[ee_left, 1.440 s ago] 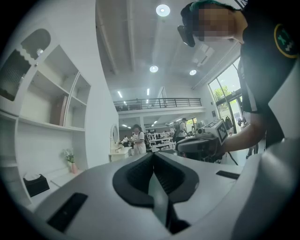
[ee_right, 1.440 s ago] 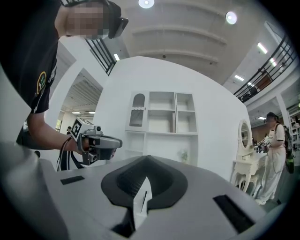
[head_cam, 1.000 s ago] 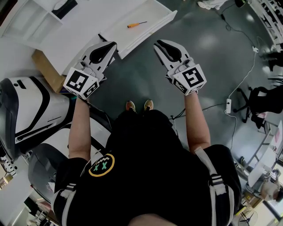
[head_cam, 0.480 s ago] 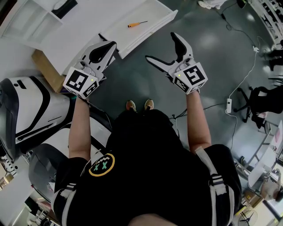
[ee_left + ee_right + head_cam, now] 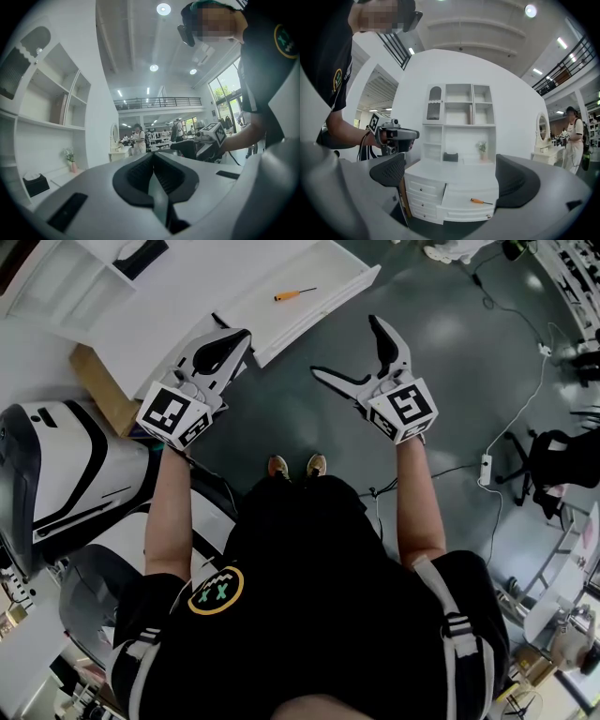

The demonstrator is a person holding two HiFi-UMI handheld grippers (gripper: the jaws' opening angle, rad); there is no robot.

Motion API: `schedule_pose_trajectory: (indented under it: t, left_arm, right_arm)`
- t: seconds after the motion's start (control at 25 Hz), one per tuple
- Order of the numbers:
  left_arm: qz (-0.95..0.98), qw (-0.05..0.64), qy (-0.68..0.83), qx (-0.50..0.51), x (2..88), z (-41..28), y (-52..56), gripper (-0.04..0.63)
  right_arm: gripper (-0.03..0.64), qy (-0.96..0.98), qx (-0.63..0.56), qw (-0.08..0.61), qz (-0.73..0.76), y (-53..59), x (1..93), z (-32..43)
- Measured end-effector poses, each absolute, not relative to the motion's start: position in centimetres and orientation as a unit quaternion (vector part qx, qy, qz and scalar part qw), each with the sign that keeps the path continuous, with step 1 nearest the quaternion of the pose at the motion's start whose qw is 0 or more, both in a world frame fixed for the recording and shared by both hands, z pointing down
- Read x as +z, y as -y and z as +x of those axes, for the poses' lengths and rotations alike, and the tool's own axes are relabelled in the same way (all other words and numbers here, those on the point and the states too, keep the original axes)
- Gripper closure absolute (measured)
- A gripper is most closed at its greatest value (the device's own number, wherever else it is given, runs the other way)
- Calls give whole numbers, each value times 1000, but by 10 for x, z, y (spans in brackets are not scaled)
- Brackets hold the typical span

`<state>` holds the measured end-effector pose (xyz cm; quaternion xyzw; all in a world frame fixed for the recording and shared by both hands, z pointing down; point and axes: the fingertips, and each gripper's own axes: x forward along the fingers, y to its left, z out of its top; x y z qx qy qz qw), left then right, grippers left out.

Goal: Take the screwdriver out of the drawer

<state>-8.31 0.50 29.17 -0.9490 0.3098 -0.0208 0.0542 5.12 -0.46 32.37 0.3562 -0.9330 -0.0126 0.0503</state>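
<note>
An orange-handled screwdriver (image 5: 294,294) (image 5: 481,201) lies in the pulled-out white drawer (image 5: 328,277) (image 5: 461,197) of a white cabinet. Both grippers hover over the floor in front of it, pointing level. My left gripper (image 5: 239,334) (image 5: 154,171) is shut with nothing in it, just short of the drawer's near corner. My right gripper (image 5: 344,346) (image 5: 452,176) stands wide open and apart from the drawer. Its jaws have just been opening, and nothing is between them. In the right gripper view the screwdriver shows between the two dark pads (image 5: 389,171), well beyond them.
The white cabinet (image 5: 459,122) has open shelves above and closed drawers (image 5: 423,192) left of the open one. A cardboard box (image 5: 98,385) leans at its side. A white-and-black machine (image 5: 56,474) stands at left. Cables and a power strip (image 5: 485,465) lie at right.
The right gripper's jaws went from shut to wide open, with the hand almost in place. The left gripper and the screwdriver did not move.
</note>
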Motion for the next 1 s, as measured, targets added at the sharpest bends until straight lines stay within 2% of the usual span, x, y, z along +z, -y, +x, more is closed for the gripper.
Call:
schedule_pose_trajectory:
  t: [1.0]
  left_arm:
    - [-934,75,-346,-39,287,-50,-6,575]
  right_arm:
    - [34,946,-25,35,320,15,320,88]
